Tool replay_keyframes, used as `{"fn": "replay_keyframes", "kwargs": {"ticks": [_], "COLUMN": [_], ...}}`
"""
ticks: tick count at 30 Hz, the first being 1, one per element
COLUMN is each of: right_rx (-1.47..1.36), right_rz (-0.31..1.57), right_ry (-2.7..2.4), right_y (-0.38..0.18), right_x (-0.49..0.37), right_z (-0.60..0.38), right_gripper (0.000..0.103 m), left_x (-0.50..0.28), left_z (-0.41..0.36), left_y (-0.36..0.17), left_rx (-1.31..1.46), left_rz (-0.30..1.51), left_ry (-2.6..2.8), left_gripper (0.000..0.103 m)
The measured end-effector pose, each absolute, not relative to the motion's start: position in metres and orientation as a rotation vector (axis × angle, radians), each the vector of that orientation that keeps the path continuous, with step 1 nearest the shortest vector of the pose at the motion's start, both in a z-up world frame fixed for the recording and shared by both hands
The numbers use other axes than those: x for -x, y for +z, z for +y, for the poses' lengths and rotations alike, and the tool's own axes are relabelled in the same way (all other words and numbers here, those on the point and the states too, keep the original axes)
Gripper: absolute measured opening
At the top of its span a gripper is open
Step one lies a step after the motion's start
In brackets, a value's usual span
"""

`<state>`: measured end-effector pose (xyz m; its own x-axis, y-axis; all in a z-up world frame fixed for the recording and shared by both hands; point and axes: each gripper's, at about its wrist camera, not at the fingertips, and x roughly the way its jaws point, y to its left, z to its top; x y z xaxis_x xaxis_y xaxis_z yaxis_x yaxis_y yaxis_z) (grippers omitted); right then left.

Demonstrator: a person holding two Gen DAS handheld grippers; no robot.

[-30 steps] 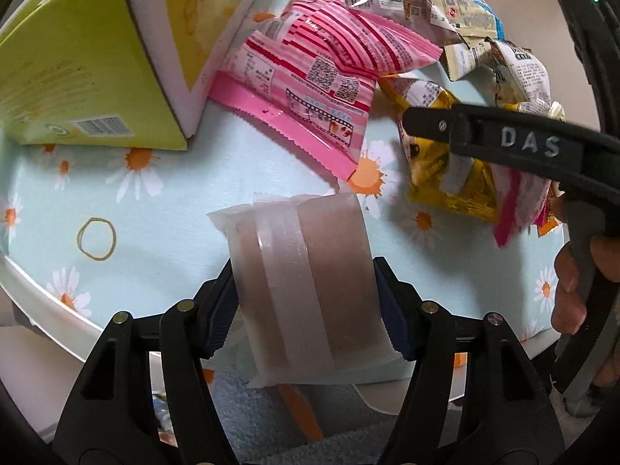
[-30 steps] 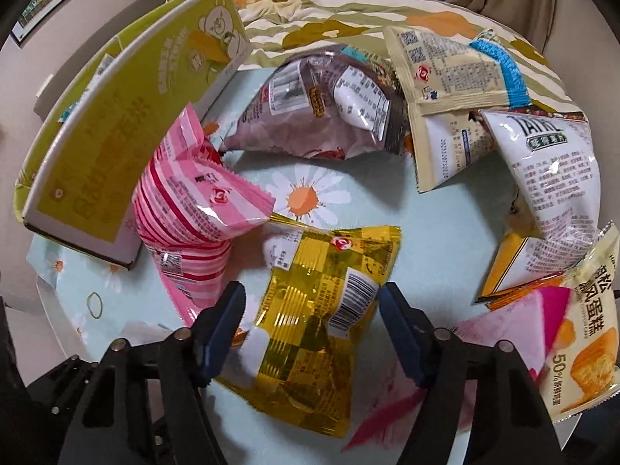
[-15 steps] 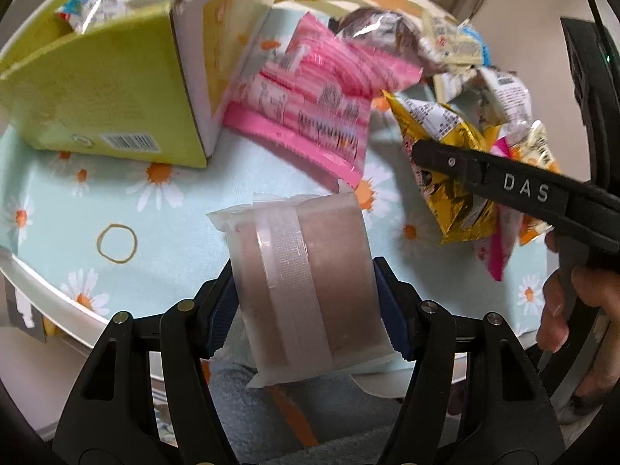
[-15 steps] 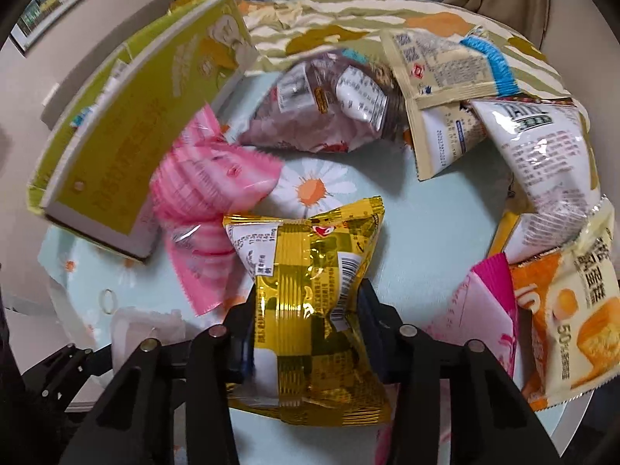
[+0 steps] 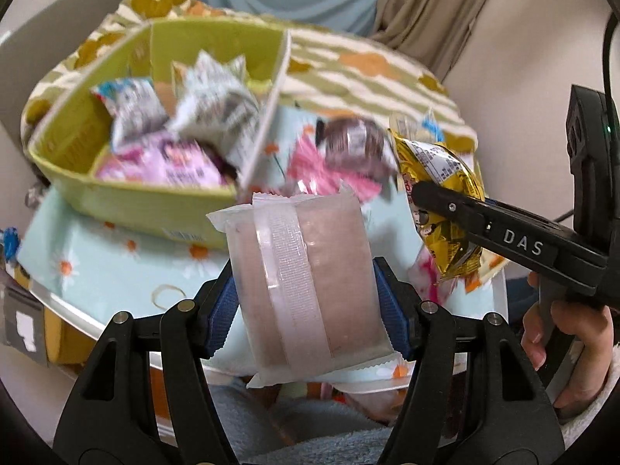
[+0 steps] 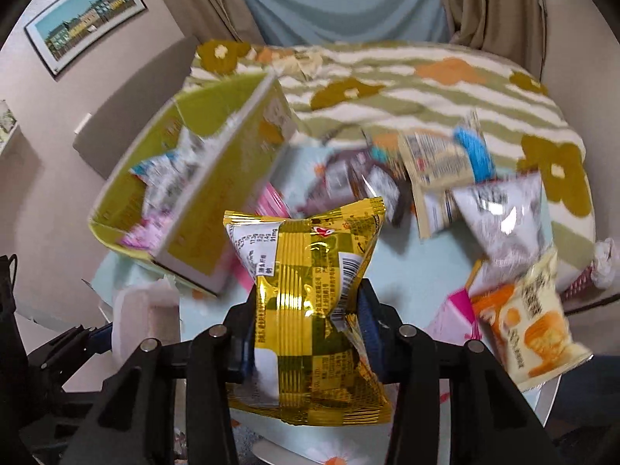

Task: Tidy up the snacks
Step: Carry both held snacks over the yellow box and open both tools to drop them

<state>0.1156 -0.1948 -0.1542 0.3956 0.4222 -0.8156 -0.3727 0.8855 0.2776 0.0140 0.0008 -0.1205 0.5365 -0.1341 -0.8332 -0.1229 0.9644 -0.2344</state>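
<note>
My left gripper (image 5: pixel 304 306) is shut on a clear packet of pale brown cake (image 5: pixel 302 283), held up above the table's near edge. My right gripper (image 6: pixel 310 325) is shut on a gold foil snack bag (image 6: pixel 310 290), lifted off the table; the bag also shows in the left wrist view (image 5: pixel 441 190), at the right. A yellow-green open box (image 5: pixel 128 197) at the left holds several wrapped snacks (image 5: pixel 209 112). It also shows in the right wrist view (image 6: pixel 217 201). Loose packets lie on the table: pink (image 5: pixel 317 170), dark brown (image 5: pixel 352 143), white (image 6: pixel 500 213) and orange (image 6: pixel 534 333).
The round table has a pale blue daisy cloth (image 5: pixel 97 267) with a white rim (image 5: pixel 77 317). Behind it is a striped green floral cover (image 6: pixel 426 77), with curtains and a framed picture (image 6: pixel 85 19) on the wall. A hand (image 5: pixel 562 341) grips the right tool.
Both grippers have risen and tilted up, so the box's open top now shows. The right gripper closed on the gold bag and lifted it off the table.
</note>
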Motion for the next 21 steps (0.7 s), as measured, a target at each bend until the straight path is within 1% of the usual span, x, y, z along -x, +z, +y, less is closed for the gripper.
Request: {"fn": "replay_keyframes", "kwargs": {"ticks": [6, 12, 17, 21], "right_rx": [-0.069, -0.084, -0.089, -0.093], "right_rz": [0.964, 0.907, 0.895, 0.913], "right_ry": [0.537, 0.557, 0.556, 0.533], "right_y": [-0.114, -0.088, -0.079, -0.085], "right_x": [-0.127, -0.159, -0.199, -0.234], "right_z": [-0.165, -0.115, -0.069, -0.037], "right_gripper": [0.041, 0.041, 0.041, 0.041], "left_x": [-0.046, -0.096, -0.157, -0.217], "left_z": [0.03, 0.086, 0.135, 0.171], "left_y": [-0.086, -0.06, -0.059, -0.076], "left_rx": [0.264, 0.246, 0.225, 0.203], "left_rz": [0.933, 0.883, 0.895, 0.934], "left_ry": [0.008, 0.015, 0.006, -0.016], "left_gripper": [0.064, 0.064, 0.064, 0.064]}}
